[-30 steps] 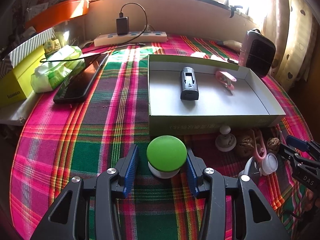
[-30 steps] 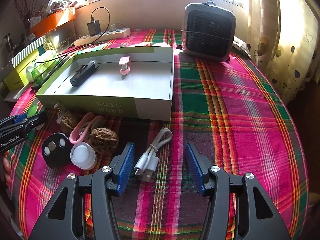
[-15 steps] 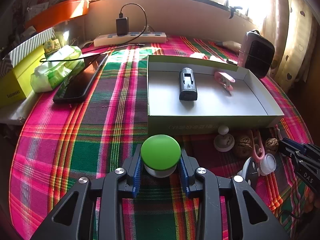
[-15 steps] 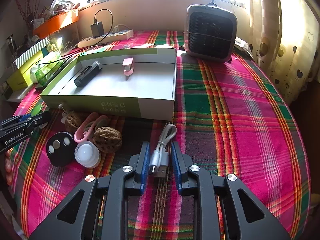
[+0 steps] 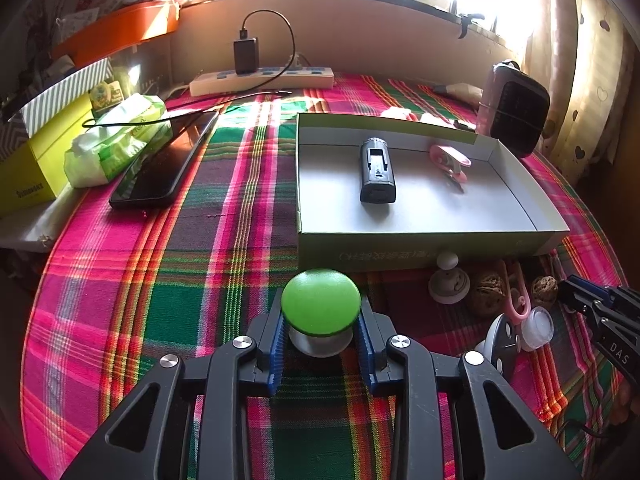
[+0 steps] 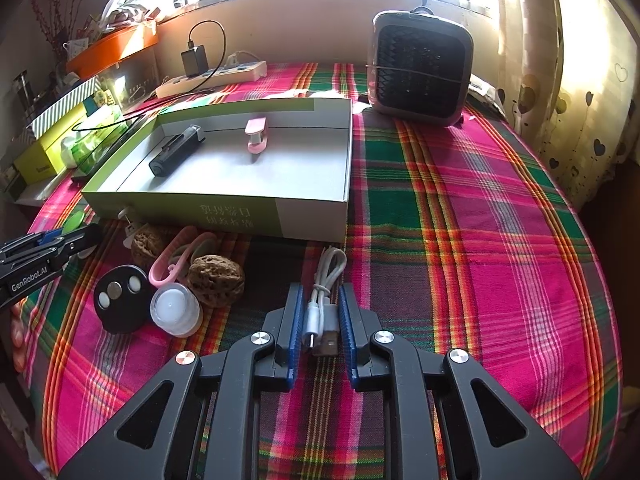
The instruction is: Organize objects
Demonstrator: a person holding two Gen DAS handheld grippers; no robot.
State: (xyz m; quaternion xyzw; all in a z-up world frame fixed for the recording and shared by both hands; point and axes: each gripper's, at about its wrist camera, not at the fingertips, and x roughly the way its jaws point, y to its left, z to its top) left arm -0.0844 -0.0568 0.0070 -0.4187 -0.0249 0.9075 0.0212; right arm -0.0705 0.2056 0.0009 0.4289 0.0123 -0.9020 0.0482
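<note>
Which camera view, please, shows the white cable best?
The right wrist view: the white cable lies bundled in plain sight, pinched between the right gripper jaws. The left wrist view does not show it.

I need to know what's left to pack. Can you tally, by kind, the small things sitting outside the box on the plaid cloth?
Walnuts: 2
Pink clip: 1
Black round remote: 1
White jar: 1
White knob: 1
Green-topped knob: 1
White USB cable: 1
Total: 8
</note>
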